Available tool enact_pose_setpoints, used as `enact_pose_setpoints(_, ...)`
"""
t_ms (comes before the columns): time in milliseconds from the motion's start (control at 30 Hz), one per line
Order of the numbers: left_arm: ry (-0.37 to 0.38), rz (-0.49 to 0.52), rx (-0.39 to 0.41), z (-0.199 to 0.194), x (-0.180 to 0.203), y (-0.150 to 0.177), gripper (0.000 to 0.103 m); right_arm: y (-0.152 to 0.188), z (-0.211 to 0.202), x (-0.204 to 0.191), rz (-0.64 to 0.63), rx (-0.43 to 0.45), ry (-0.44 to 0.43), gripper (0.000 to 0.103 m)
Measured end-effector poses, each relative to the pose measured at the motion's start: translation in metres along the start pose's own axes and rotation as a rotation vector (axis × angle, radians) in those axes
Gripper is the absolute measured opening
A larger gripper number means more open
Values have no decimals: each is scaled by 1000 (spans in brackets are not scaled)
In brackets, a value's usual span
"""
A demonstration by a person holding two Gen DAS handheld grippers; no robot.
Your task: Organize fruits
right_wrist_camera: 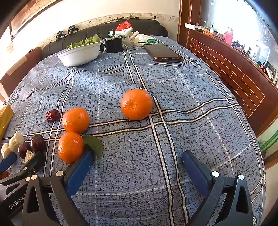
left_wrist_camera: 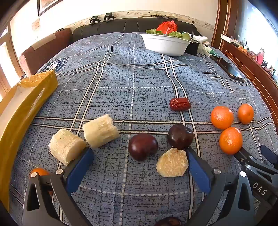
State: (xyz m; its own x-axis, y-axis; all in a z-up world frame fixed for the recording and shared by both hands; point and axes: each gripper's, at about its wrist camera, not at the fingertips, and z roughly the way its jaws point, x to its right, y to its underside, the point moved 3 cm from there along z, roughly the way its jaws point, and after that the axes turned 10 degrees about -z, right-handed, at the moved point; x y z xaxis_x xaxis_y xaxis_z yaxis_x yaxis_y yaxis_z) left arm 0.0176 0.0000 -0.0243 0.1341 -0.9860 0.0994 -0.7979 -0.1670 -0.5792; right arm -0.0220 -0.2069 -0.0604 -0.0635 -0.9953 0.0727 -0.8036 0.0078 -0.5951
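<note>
Left gripper [left_wrist_camera: 139, 154] and right gripper [right_wrist_camera: 137, 156]: fingers spread wide, holding nothing. Three oranges [right_wrist_camera: 136, 104] lie right on the tablecloth [right_wrist_camera: 191, 121]; plums [left_wrist_camera: 142, 146] and sugarcane pieces [left_wrist_camera: 100, 130] lie left.

a blue-grey plaid cloth [left_wrist_camera: 121, 83] covers the tabletop. behind it runs a black padded sofa back [left_wrist_camera: 121, 26] against a cream wall [right_wrist_camera: 86, 10] with a patterned border strip [right_wrist_camera: 139, 16]. a framed picture [left_wrist_camera: 45, 5] hangs at upper left. a reddish-brown chair back [left_wrist_camera: 43, 50] stands at the left. on the right, wood panelling [right_wrist_camera: 225, 66] runs below a bright window [right_wrist_camera: 243, 22], and daylight floods in.
</note>
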Motion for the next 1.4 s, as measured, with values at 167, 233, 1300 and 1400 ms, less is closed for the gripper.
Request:
enact_pose_setpoints(167,0,0,0,0,0,0,103,0,0,0,0,-1,-1,103)
enact_pose_setpoints(233,0,0,0,0,0,0,103,0,0,0,1,-1,-1,103)
enact_pose_setpoints(1300,16,24,-2,2,2,-4,103,0,0,0,0,-1,0,103)
enact_pose_setpoints(1400,16,24,-3,2,2,-4,103,0,0,0,0,-1,0,103)
